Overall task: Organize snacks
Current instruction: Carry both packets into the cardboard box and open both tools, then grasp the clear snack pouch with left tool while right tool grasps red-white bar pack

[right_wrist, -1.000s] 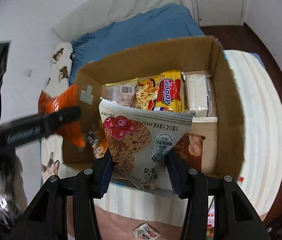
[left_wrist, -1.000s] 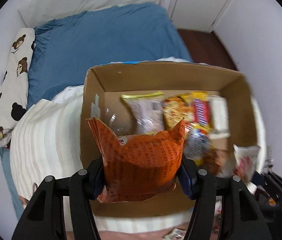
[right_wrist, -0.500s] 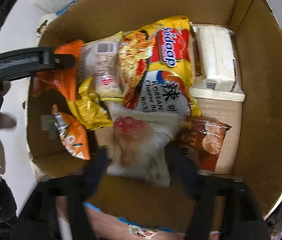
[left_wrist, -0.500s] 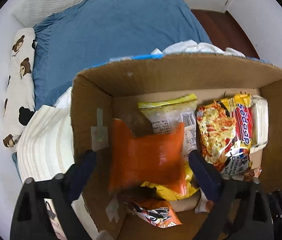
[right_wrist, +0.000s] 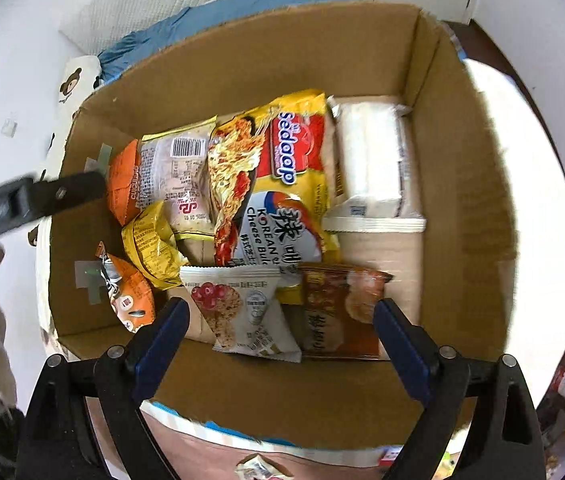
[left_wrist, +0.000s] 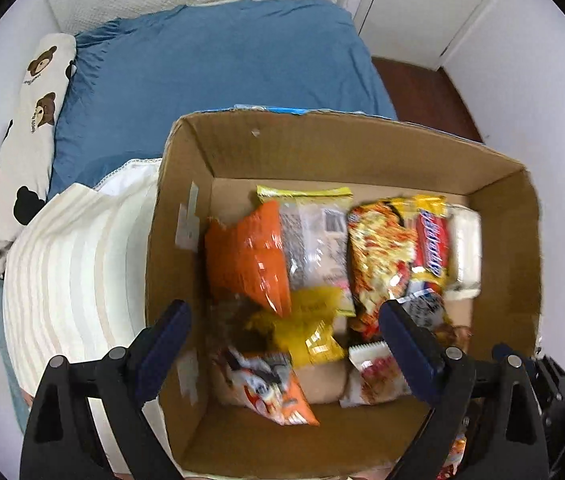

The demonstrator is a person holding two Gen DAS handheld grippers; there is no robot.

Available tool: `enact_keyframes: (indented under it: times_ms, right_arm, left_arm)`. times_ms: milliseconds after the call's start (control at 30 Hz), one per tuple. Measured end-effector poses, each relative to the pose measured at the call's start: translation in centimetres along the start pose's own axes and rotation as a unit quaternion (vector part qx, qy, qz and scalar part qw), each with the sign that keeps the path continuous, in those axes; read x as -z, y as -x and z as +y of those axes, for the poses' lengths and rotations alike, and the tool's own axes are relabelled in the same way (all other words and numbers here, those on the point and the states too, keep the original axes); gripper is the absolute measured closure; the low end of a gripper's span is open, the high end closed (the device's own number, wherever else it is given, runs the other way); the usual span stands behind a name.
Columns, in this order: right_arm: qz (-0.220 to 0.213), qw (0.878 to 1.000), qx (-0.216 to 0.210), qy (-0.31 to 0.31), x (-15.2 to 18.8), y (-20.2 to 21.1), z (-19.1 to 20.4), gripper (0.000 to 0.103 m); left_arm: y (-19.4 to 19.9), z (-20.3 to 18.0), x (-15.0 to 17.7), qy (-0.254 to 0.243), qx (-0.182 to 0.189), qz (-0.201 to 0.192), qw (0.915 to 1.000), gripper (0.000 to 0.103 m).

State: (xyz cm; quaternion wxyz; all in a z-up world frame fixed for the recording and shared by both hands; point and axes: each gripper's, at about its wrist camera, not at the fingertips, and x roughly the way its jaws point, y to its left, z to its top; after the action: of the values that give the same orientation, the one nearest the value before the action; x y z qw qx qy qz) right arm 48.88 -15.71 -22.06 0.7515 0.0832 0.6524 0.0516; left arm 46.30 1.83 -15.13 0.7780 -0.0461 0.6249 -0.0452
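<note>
An open cardboard box (left_wrist: 322,148) (right_wrist: 242,52) holds several snack packets. The orange packet (left_wrist: 246,260) leans at the box's left side beside a clear barcode packet (right_wrist: 174,168). My left gripper (left_wrist: 282,312) hangs open above it, with nothing between its pads. The white oat packet with red berries (right_wrist: 242,312) lies on the box floor by the near wall, next to a brown packet (right_wrist: 338,312). Over those two my right gripper (right_wrist: 280,308) stands wide open, touching neither. A yellow noodle pack (right_wrist: 282,176) fills the middle, with a white pack (right_wrist: 370,160) at its right.
The box rests on a striped cloth (left_wrist: 74,280) at the foot of a bed with a blue cover (left_wrist: 202,80) and a bear-print pillow (left_wrist: 30,120). A black finger of the left gripper (right_wrist: 62,196) crosses the box's left wall. A small packet (right_wrist: 258,466) lies outside, below the box.
Both grippers opened wide and let go. The orange packet dropped into the box's left side, and the oat packet dropped onto the floor near the front wall. Both grippers sank closer to the box.
</note>
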Motion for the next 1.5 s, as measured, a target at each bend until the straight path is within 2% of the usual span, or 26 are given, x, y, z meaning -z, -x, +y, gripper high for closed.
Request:
enact_keyframes:
  times_ms: [267,733,800,867,1033,1200,1333,1500]
  right_arm:
    - [-0.051,0.998,0.017,0.013,2.7,3.9,0.1,0.008]
    - [-0.142,0.989,0.027,0.038,9.3,12.2,0.5,0.008]
    - [-0.151,0.988,0.025,0.038,10.1,13.1,0.5,0.008]
    - [-0.160,0.986,0.028,0.041,10.8,13.9,0.6,0.003]
    - [-0.181,0.982,0.029,0.041,12.6,15.7,0.6,0.003]
    - [-0.183,0.983,0.019,0.029,14.6,16.4,-0.4,0.003]
    - [-0.164,0.986,0.007,0.003,17.3,15.6,-2.6,0.003]
    - [-0.110,0.993,0.001,-0.051,21.6,12.4,-7.0,0.003]
  left_arm:
    - [4.1,-0.6,5.3,0.005,0.002,-0.070,0.9976,0.007]
    - [12.1,-2.5,13.3,-0.019,-0.009,-0.171,0.9850,0.007]
    - [13.2,-2.6,14.2,-0.018,-0.007,-0.183,0.9829,0.007]
    - [14.0,-2.8,14.9,-0.019,-0.007,-0.192,0.9812,0.007]
    - [15.6,-3.5,17.0,-0.026,-0.004,-0.207,0.9780,0.007]
    - [15.9,-4.0,19.1,-0.026,0.001,-0.205,0.9785,0.007]
    - [14.3,-4.8,21.4,-0.040,-0.008,-0.186,0.9817,0.007]
    - [9.1,-6.3,25.1,-0.076,-0.019,-0.120,0.9897,0.007]
